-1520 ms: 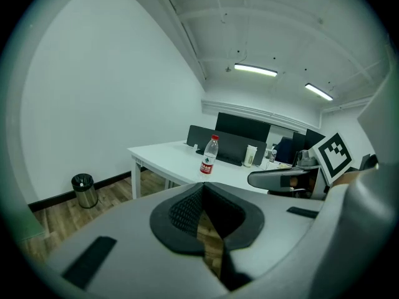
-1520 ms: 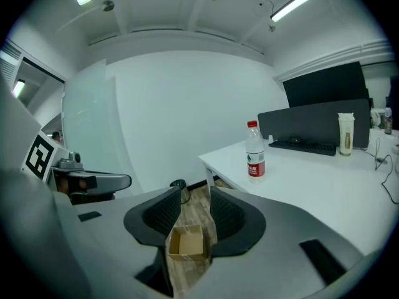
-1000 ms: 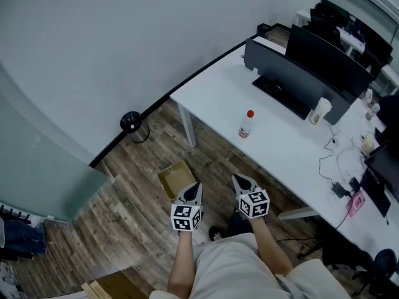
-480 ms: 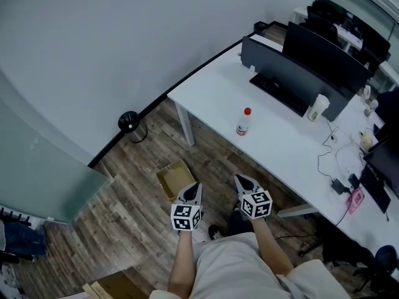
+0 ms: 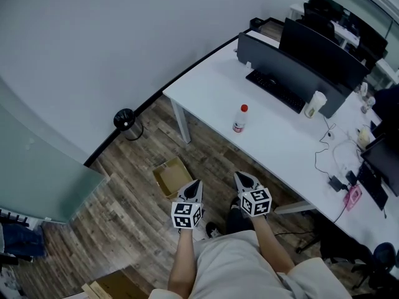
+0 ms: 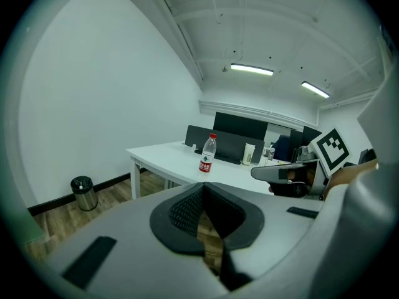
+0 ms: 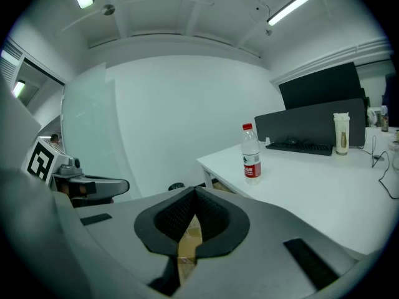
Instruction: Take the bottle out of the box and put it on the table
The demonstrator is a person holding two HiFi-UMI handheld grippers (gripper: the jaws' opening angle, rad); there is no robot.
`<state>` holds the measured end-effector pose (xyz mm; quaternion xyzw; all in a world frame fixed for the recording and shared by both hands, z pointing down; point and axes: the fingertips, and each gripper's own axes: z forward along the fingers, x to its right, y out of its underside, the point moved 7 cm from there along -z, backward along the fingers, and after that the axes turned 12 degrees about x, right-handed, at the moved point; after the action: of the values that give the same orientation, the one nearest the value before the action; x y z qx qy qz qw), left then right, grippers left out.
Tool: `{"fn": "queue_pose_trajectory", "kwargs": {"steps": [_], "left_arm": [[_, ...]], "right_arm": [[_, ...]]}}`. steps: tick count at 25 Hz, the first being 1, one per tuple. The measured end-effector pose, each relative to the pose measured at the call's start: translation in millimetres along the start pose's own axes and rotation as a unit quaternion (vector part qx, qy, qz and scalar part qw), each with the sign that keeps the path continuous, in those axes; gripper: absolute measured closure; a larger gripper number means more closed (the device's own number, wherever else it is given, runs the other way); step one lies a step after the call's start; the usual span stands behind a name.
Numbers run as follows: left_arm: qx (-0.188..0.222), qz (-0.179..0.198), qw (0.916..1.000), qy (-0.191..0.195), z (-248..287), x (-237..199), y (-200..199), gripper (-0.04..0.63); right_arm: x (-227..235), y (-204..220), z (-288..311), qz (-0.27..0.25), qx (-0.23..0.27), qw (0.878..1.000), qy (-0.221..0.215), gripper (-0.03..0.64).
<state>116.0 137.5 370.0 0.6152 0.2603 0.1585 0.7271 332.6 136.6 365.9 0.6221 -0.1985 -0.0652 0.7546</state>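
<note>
A clear water bottle (image 5: 239, 118) with a red cap and red label stands upright on the white table (image 5: 274, 145), near its front edge. It also shows in the left gripper view as the bottle (image 6: 206, 154) and in the right gripper view as the bottle (image 7: 251, 154). An open cardboard box (image 5: 173, 177) lies on the wooden floor, with nothing visible inside. My left gripper (image 5: 196, 184) hovers at the box's near right corner, shut and holding nothing. My right gripper (image 5: 240, 178) is beside it, also shut and holding nothing. Both are well short of the bottle.
A black bin (image 5: 124, 120) stands by the wall. On the table are a dark screen (image 5: 299, 58), a keyboard (image 5: 274, 91), a pale cup (image 5: 313, 104) and cables (image 5: 330, 161). The table leg (image 5: 182, 124) stands beyond the box. A glass partition (image 5: 37, 173) is at left.
The head view has shifted a little, so the table, bottle and box sit slightly further left and up. Both grippers keep their places and stay shut.
</note>
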Motion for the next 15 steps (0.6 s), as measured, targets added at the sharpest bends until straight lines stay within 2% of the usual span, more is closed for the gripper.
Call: {"fn": "queue_pose_trajectory", "kwargs": {"steps": [15], "left_arm": [[0.007, -0.004, 0.9999, -0.014, 5.8, -4.2, -2.2, 0.581]], "right_arm": [[6.2, -3.6, 6.0, -0.03, -0.005, 1.0, -0.004, 0.577]]}}
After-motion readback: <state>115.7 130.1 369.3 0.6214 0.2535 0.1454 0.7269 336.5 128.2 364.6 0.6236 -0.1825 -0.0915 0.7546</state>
